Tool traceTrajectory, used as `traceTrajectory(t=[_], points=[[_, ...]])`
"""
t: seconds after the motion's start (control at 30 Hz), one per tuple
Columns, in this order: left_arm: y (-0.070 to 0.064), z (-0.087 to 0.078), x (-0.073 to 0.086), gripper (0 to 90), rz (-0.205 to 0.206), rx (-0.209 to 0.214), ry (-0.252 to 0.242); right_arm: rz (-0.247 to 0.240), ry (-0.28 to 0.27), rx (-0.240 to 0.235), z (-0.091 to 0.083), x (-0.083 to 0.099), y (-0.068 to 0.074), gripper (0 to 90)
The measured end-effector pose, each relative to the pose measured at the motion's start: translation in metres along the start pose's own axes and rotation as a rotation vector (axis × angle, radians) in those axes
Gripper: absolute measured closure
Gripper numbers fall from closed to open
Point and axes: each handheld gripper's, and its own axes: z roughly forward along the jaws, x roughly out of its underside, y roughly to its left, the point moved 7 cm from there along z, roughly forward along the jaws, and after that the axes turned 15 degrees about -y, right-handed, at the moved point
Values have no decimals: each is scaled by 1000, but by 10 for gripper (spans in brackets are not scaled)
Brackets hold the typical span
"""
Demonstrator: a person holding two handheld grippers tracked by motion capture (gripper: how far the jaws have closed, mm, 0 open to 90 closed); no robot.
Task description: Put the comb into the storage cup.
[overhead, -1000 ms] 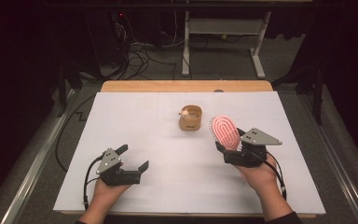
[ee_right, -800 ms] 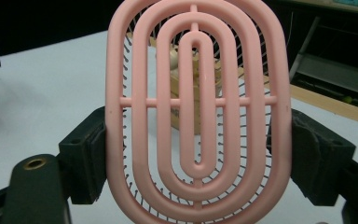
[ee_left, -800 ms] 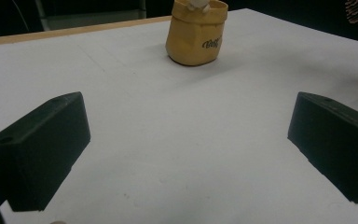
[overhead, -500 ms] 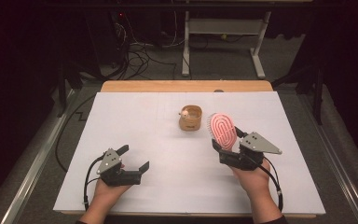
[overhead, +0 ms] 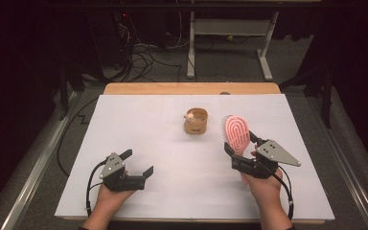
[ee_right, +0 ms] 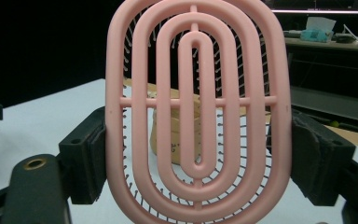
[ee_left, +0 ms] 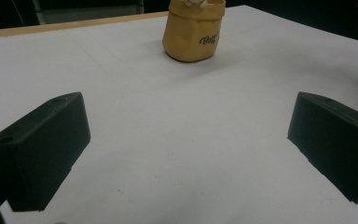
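— So, what has the right claw (overhead: 237, 151) got?

— A pink brush (overhead: 235, 133), an oval one with looped ribs. It stands upright, pinched by its two long edges between the black jaws. In the right gripper view the brush (ee_right: 196, 109) faces the camera with its ribbed back, the pins poking away behind.

— Where is it over the worktop (overhead: 139, 124)?

— At about four o'clock from the middle of the white sheet, raised clear of the surface, in the person's right hand (overhead: 264, 188).

— And that little tan thing?

— A small tan tub (overhead: 195, 121) with dark lettering on its side, sitting near the middle, towards twelve o'clock. From the brush it lies at about ten o'clock, near but apart. Through the brush's ribs you can see the tub (ee_right: 168, 135) behind.

— The left claw (overhead: 137, 166)?

— Down at about seven o'clock, low over the sheet, jaws spread wide with nothing between them. In the left gripper view the tub (ee_left: 193, 29) stands well ahead of it.
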Motion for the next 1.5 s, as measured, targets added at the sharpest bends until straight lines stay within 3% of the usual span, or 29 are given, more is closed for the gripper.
traceTrajectory(t=[0.27,0.5,0.7,0.93,1.27,1.4,1.5], points=[[-1,8,2,0,-9,0,17,-18,2,-3,-1,1,1,198],[-3,20,-12,0,7,-11,15,-18,8,-7,-2,3,1,198],[-13,39,-25,0,36,20,21,-16,-2,-4,-3,0,0,198],[-20,61,-35,0,28,42,17,-16,-8,-1,-4,-3,0,198],[-37,77,-51,0,16,98,-7,-31,-19,2,-8,-7,3,199],[-41,86,-51,0,30,116,-12,-35,-17,1,-9,-8,3,199],[-41,90,-47,0,8,136,0,-43,-10,-1,-9,-6,5,198]])
